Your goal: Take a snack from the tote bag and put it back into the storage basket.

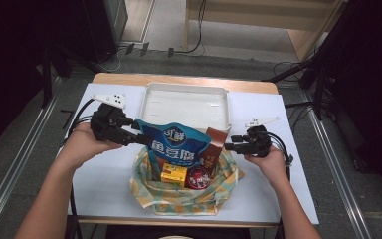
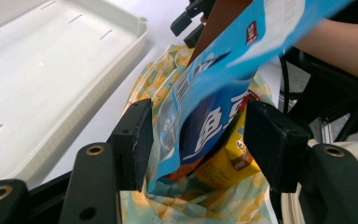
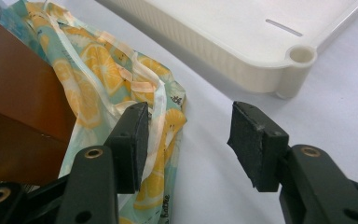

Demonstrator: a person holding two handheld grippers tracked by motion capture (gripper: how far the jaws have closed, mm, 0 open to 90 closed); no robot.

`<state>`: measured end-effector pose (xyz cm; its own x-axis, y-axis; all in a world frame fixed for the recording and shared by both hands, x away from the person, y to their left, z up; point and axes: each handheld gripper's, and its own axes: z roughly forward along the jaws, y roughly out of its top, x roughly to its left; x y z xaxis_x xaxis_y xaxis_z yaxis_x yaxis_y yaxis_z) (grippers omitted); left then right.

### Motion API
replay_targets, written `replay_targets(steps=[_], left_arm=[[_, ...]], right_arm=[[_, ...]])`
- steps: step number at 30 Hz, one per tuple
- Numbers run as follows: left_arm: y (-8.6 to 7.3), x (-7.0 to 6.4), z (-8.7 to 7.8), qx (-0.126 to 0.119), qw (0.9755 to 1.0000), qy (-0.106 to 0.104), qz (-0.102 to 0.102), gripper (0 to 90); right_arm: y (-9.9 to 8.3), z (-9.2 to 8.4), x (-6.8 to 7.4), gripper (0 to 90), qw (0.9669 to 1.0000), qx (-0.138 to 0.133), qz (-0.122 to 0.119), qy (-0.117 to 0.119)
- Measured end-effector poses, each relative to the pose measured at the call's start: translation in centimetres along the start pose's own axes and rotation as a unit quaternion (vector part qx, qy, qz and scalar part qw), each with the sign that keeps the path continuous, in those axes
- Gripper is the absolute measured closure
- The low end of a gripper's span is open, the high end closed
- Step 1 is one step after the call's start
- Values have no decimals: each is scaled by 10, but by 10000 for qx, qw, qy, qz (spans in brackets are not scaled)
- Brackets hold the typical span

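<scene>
Landmark: the orange-print bag (image 1: 184,196), open-mouthed on the white bench (image 1: 104,174) in front of the person.
Blue pouch: the blue pouch (image 1: 176,144) stands tilted out of the bag's mouth, its top leaning toward the left gripper; in the left gripper view its lower edge (image 2: 200,135) hangs between the jaws above the bag.
Left gripper: the left gripper (image 1: 142,138) sits at the bag's left side, held in the left hand (image 1: 82,144). Its fingers (image 2: 137,140) are released and wide apart; the pouch passes between them, one edge close against the near pad, though whether it touches I cannot tell.
Right gripper: the right gripper (image 1: 229,143) sits at the bag's right rim, held in the right hand (image 1: 271,164). Its fingers (image 3: 133,142) stand apart; one lies against the bag's cloth, the other over bare bench, nothing pinched.
Brown box: the brown box (image 1: 214,149) stands upright in the bag, just right of the pouch.
Yellow box: the yellow box (image 1: 173,175) lies inside the bag, below the pouch.
Red tin: the red tin (image 1: 198,177) lies inside the bag, beside the yellow box.
White tray: the white tray (image 1: 151,99) lies behind the bag, on the far half of the bench.
</scene>
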<state>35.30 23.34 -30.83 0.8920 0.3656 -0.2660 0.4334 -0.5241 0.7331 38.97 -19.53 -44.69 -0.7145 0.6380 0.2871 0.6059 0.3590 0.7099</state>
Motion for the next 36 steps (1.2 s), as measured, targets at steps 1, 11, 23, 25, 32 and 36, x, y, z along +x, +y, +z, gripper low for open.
replay_targets(steps=[1,11,23,25,32,36], left_arm=[[3,1,0,-19,10000,-64,19,434],[8,7,23,48,9993,-344,170,476],[4,4,28,129,9989,-206,412,749],[2,5,27,89,9987,-237,443,795],[-1,5,25,-62,9990,-184,402,853],[-2,5,23,-198,9991,-149,352,867]], right_arm=[[0,0,0,486,10000,0,8,-1],[-1,1,0,486,10000,13,16,-15],[-2,0,0,486,10000,72,-20,-46],[-3,0,0,485,10000,65,-25,-53],[-4,-1,-2,485,10000,48,-15,-49],[-3,0,0,485,10000,43,-77,21]])
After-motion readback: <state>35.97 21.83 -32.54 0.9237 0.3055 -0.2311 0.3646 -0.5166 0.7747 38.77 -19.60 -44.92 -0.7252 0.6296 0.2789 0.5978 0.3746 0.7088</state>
